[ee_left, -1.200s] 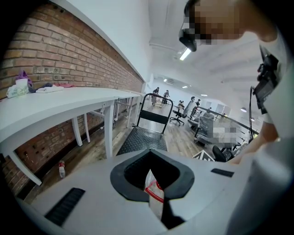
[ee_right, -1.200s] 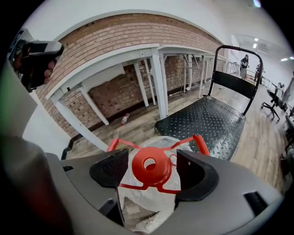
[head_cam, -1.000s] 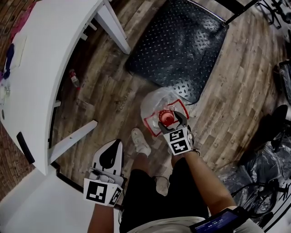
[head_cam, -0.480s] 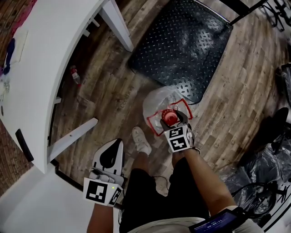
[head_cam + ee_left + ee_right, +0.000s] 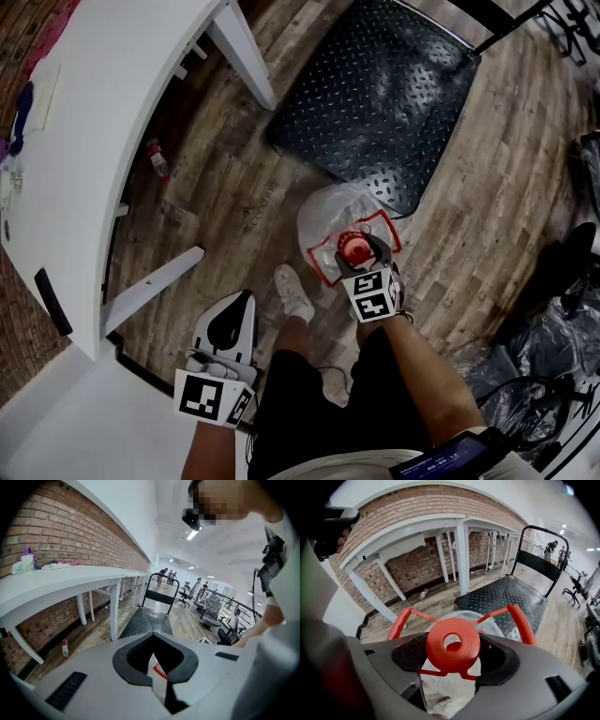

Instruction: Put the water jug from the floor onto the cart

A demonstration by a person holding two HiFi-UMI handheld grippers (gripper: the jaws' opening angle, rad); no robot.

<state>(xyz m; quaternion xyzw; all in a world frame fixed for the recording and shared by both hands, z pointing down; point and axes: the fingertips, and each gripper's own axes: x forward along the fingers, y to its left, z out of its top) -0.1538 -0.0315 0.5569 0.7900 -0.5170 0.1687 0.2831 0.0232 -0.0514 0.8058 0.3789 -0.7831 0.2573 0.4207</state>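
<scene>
Water jug (image 5: 328, 216): clear, red cap (image 5: 452, 644). Located over the floor (image 5: 225, 187), just short of the cart (image 5: 375, 84) near edge. Neck clamped under the cap by right gripper (image 5: 360, 255), evidently for lifting. Left gripper (image 5: 225, 330): jaws together, empty, kept aside.

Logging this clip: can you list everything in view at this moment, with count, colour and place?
water jug: one, clear with red cap and handle, by the cart's near edge
cart: one, black tread-plate deck, on the wooden floor ahead
table: one, white, left, along a brick wall
small bottle: one, reddish, on the floor under the table
bags: black, on the floor at right
shoe: one, white, beside the jug
left gripper: white, shut, empty
right gripper: shut on the jug's neck
</scene>
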